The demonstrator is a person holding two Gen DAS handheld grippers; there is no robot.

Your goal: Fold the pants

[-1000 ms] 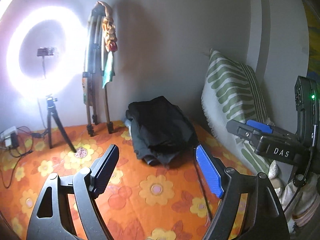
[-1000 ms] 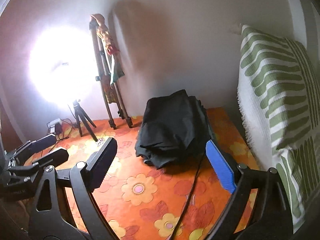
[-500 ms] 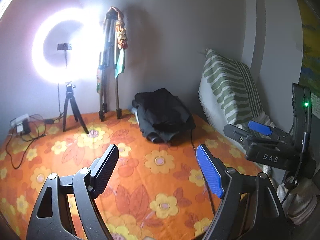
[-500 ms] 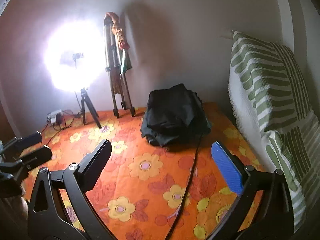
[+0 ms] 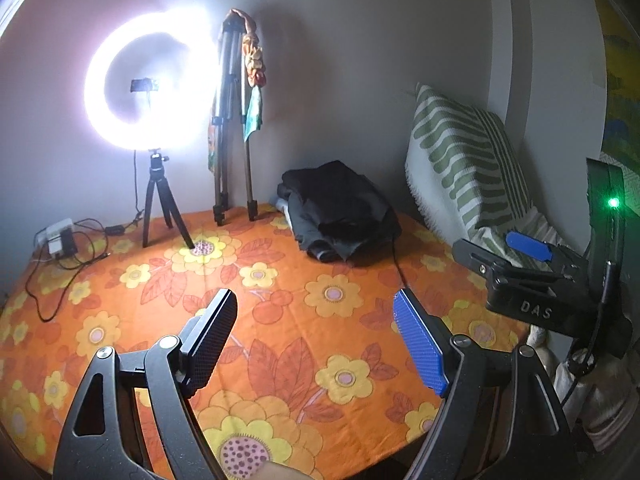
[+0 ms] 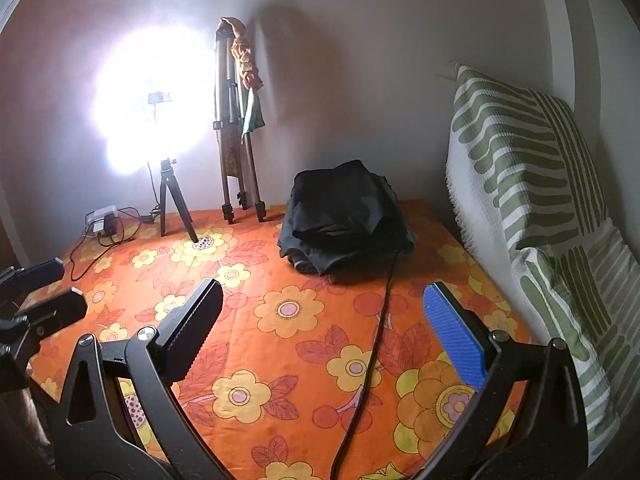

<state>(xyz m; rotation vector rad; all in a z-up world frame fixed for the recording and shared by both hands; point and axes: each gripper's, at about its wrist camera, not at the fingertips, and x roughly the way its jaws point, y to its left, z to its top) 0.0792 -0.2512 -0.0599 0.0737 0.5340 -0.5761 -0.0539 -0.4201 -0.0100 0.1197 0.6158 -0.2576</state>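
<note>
The dark pants (image 5: 340, 210) lie folded in a low pile at the far side of the surface, close to the wall, on an orange flowered cloth (image 5: 280, 320) that covers the whole top (bed or bench, I cannot tell which). Both grippers hang above the near part of the cloth, well apart from the pile, with a broad stretch of bare cloth between them and it.

The left gripper (image 5: 316, 340) stands wide, nothing between its black and blue pads. The right gripper (image 6: 324, 328) is spread wider; its jaws have just been opening, and only cloth shows in the gap. In the left wrist view the right gripper sits off to the right, just before the striped cushion (image 5: 468, 168).

That green-and-white cushion closes off the right edge. A black cable (image 6: 376, 340) runs from the pile's near corner toward the near edge, crossing the open cloth between the right gripper's pads. Along the back edge stand a ring light (image 5: 148, 80) on a small tripod and a folded tripod (image 5: 232, 120) leaning on the wall; a charger with tangled wires (image 5: 56, 236) lies at the far left corner.
</note>
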